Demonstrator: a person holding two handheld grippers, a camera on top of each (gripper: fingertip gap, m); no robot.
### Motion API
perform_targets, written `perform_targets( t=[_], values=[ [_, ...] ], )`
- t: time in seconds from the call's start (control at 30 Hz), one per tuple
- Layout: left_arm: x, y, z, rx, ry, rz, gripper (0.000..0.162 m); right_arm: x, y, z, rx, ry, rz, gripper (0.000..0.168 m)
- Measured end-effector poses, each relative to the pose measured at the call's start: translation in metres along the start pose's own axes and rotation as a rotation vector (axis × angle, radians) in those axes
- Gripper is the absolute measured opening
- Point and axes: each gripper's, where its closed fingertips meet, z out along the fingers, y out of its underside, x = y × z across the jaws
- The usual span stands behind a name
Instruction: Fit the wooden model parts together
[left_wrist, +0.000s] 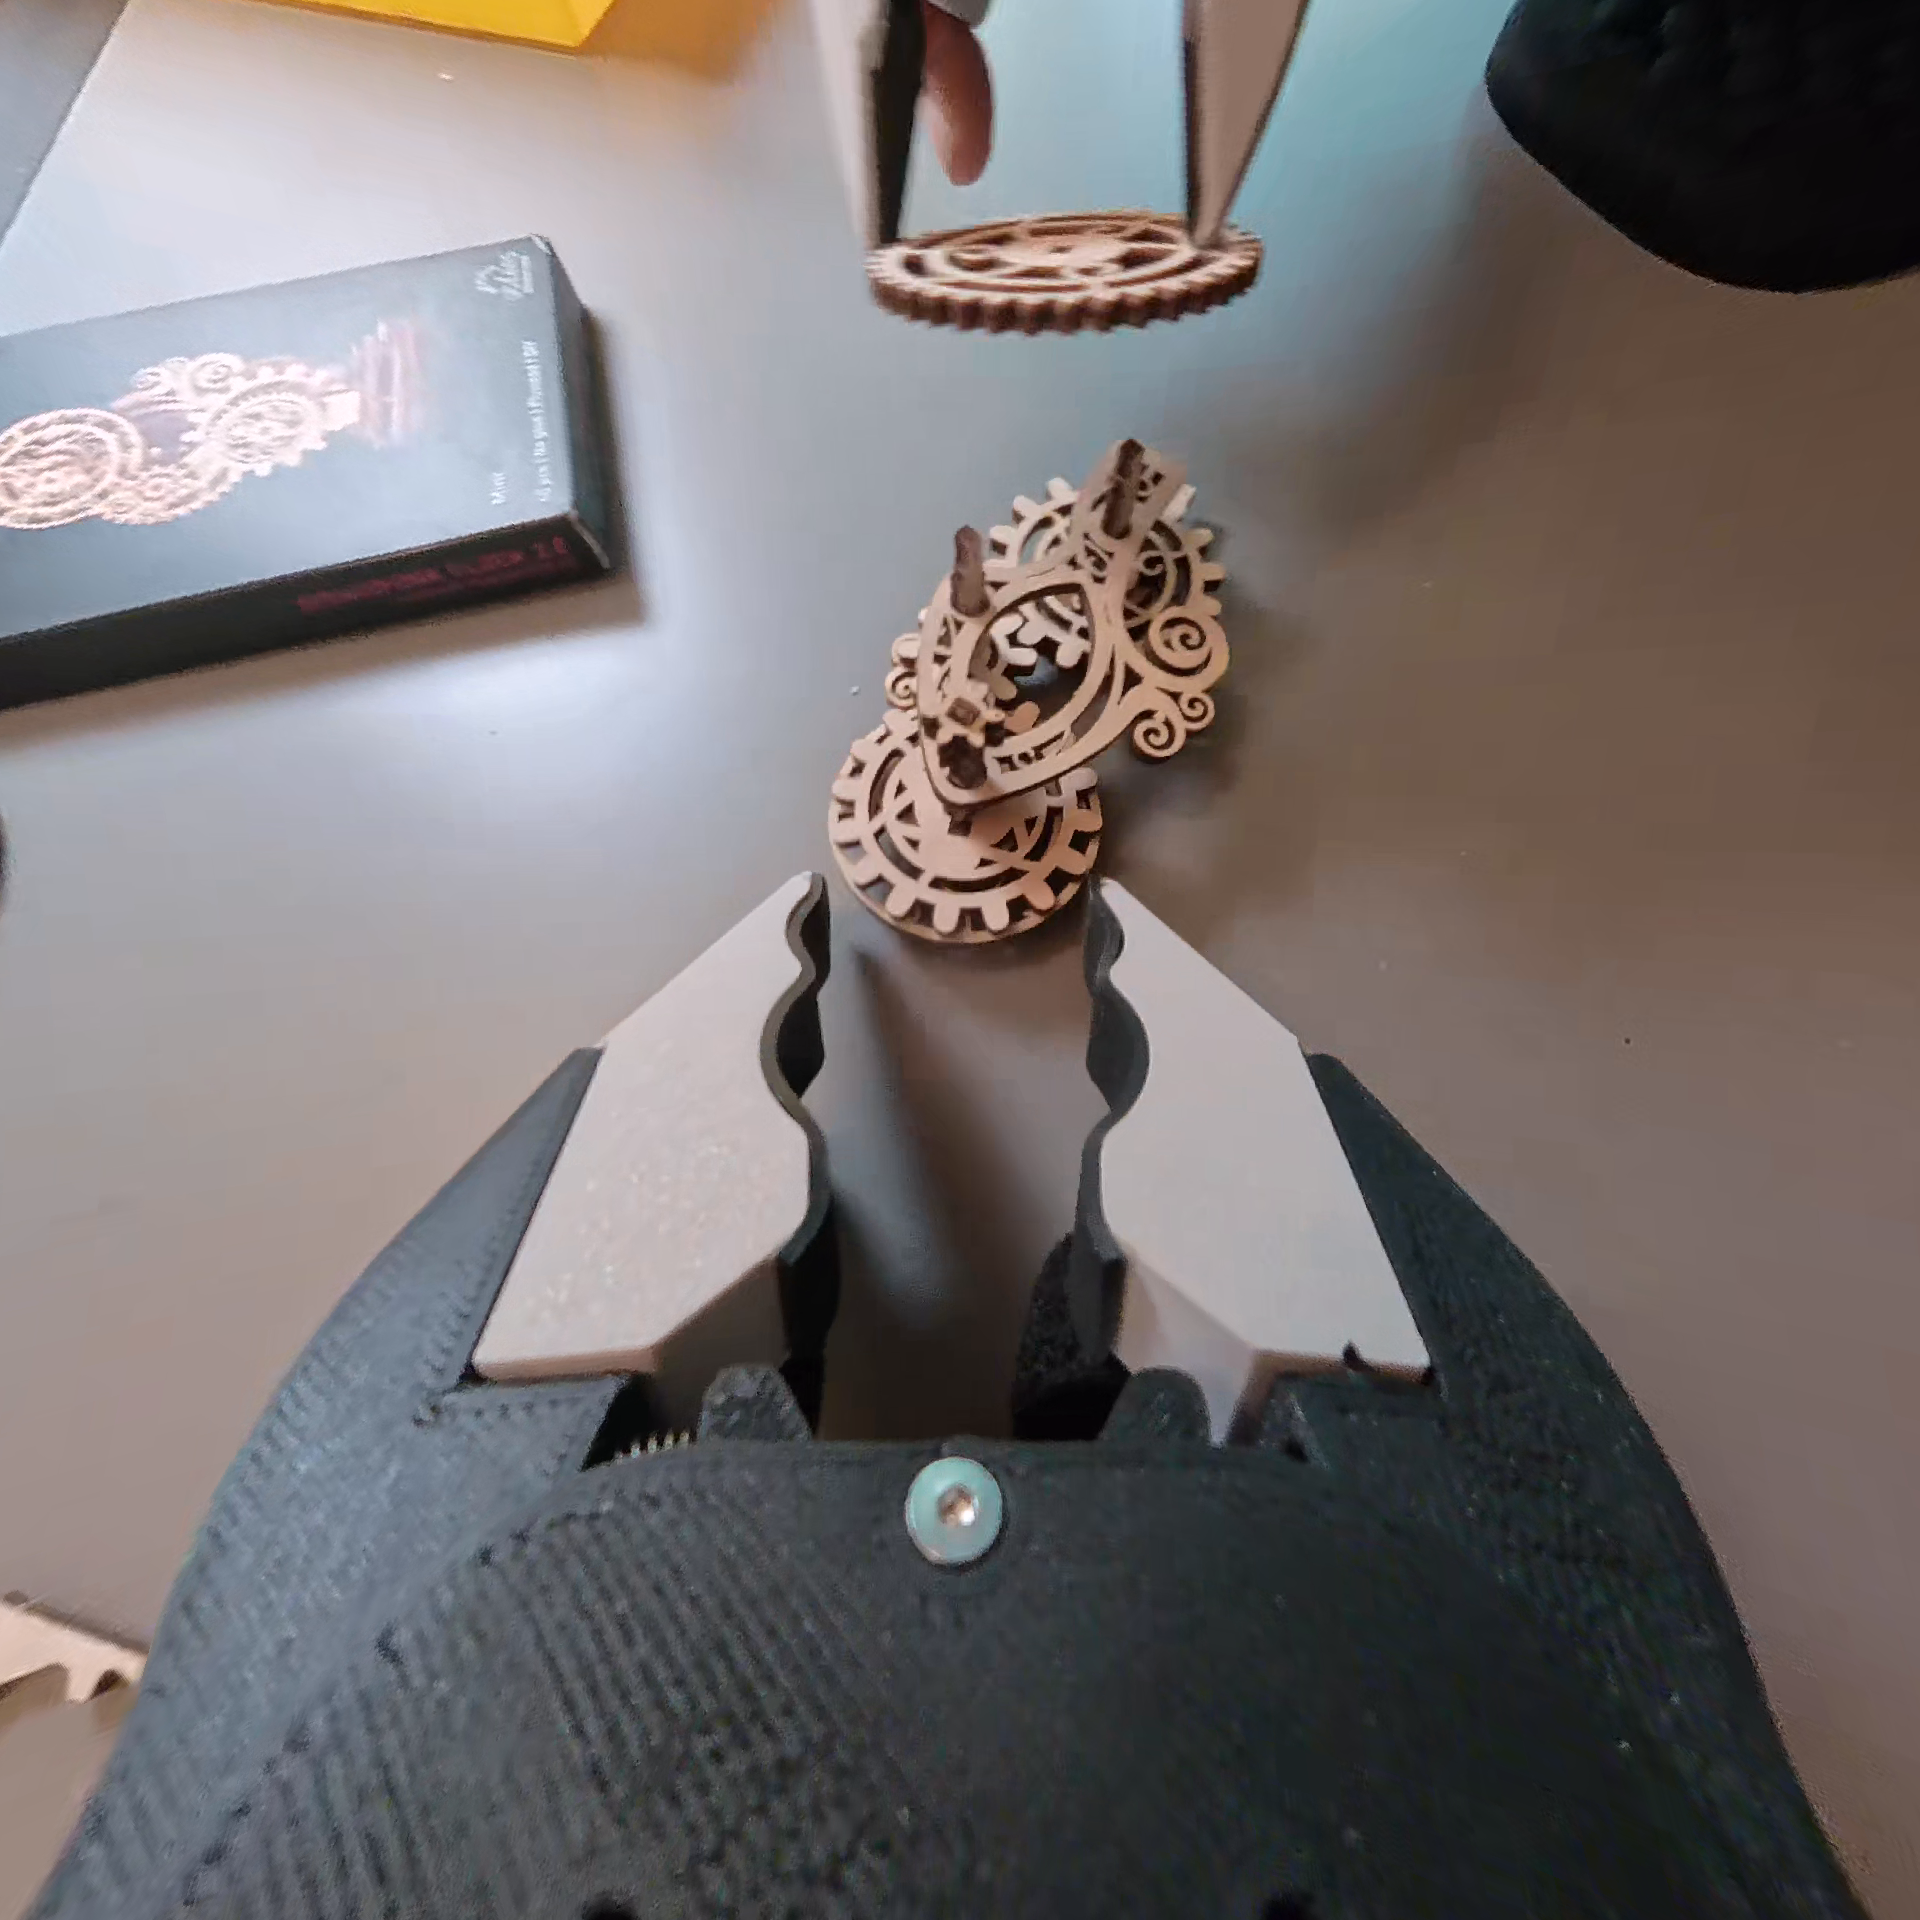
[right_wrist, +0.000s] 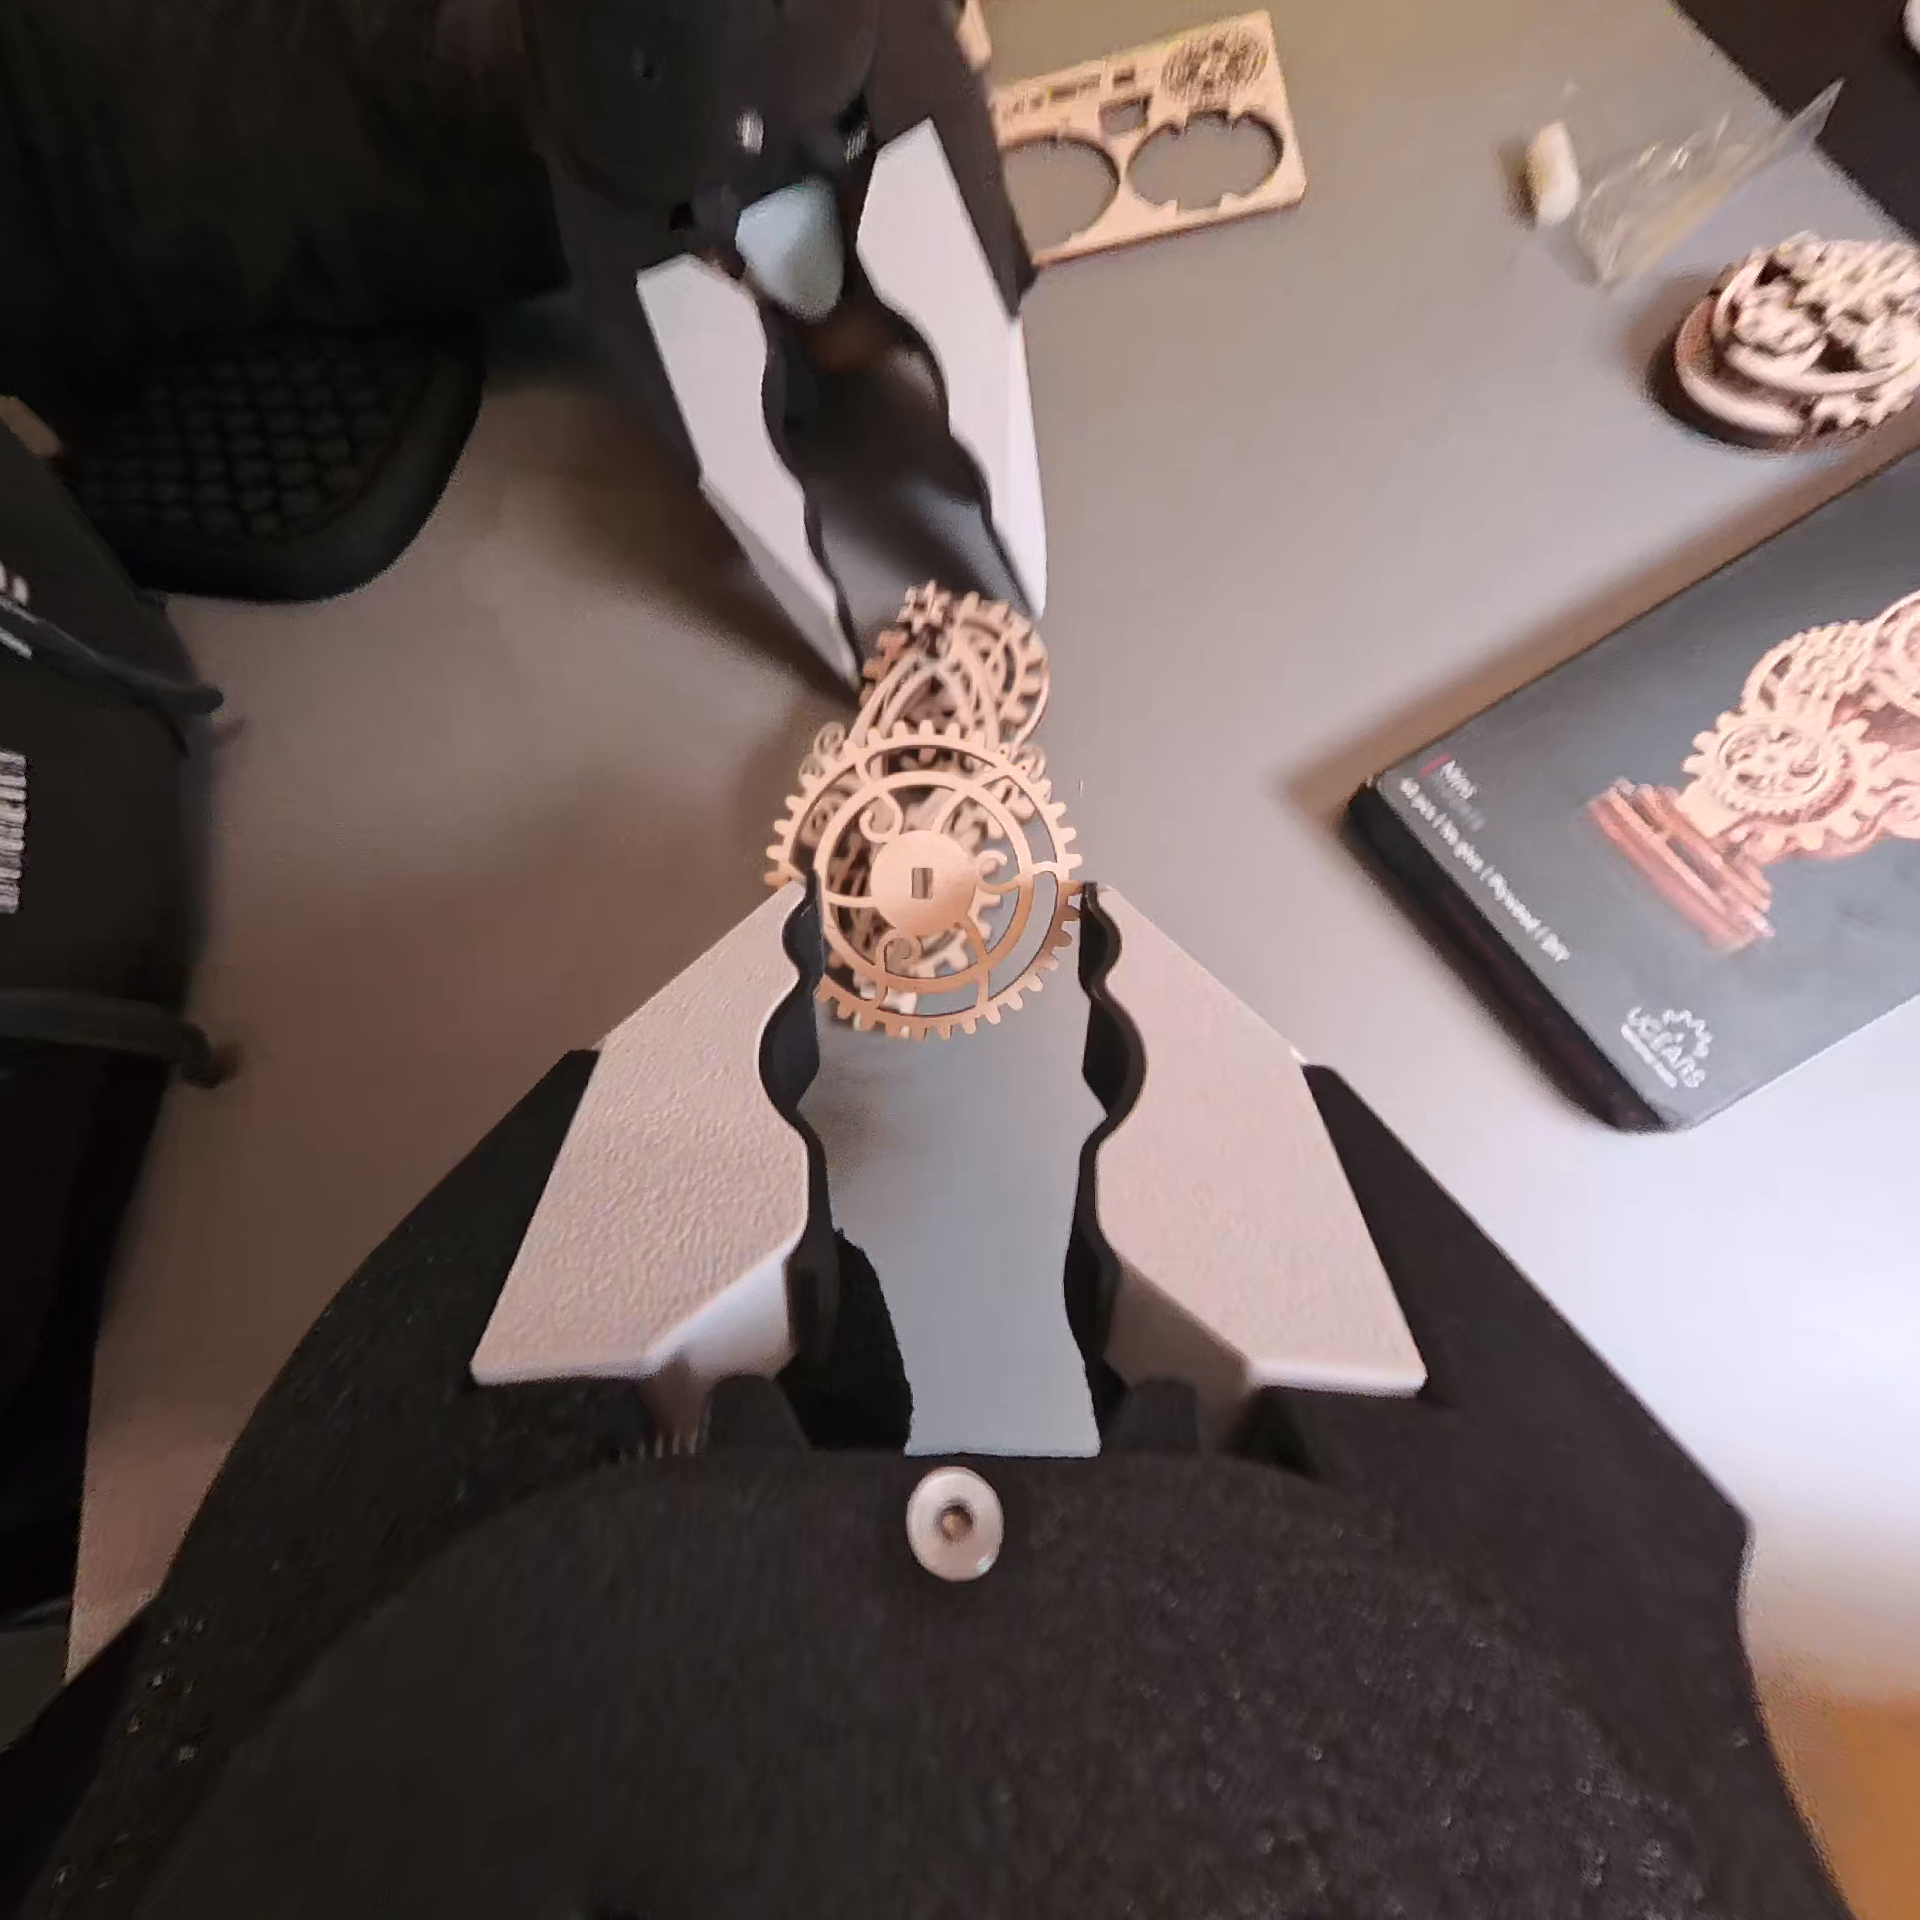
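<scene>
Right claw (right_wrist: 945, 914) clamped on gear wheel (right_wrist: 940, 914) above counter-laid subassembly (left_wrist: 1039, 696), left claw (left_wrist: 956, 914) apart; next, seating its hub slot on a peg.

Left wrist view: yellow sheet (left_wrist: 447, 26) and wooden scrap (left_wrist: 62, 1662) cut off by edges. Right wrist view: held gear (right_wrist: 940, 909) hides much of the gear assembly (right_wrist: 966, 665); clear bag (right_wrist: 1683, 187) blurred.

wooden gear (right_wrist: 945, 899) lifted, gear assembly (left_wrist: 1023, 717) on table
</scene>
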Motion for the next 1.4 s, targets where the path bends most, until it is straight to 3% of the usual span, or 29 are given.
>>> perform_targets(
  t=[0.23,0.37,0.43,0.73,1.07,1.4],
  values=[
    [-0.053,0.001,-0.018,0.05,-0.233,-0.13,0.037,-0.008,0.031,0.006,-0.132,-0.072,0.01,0.048],
    [-0.029,-0.004,-0.016,0.086,-0.088,-0.128,0.035,-0.018,0.037,0.017,-0.181,-0.112,-0.013,0.048],
    [-0.016,-0.002,-0.012,0.064,-0.02,-0.114,0.036,-0.018,0.038,0.023,-0.19,-0.088,-0.028,0.014],
    [-0.016,-0.002,-0.006,0.053,-0.043,-0.092,0.037,-0.041,0.035,0.031,-0.219,-0.139,-0.107,0.019],
    [-0.017,-0.012,-0.017,0.157,-0.077,-0.072,0.037,-0.04,0.029,0.037,-0.206,-0.112,-0.107,0.044],
    [-0.028,-0.013,-0.022,0.187,-0.145,-0.097,0.033,-0.054,0.034,0.045,-0.367,0.032,-0.281,0.077]
  ],
)
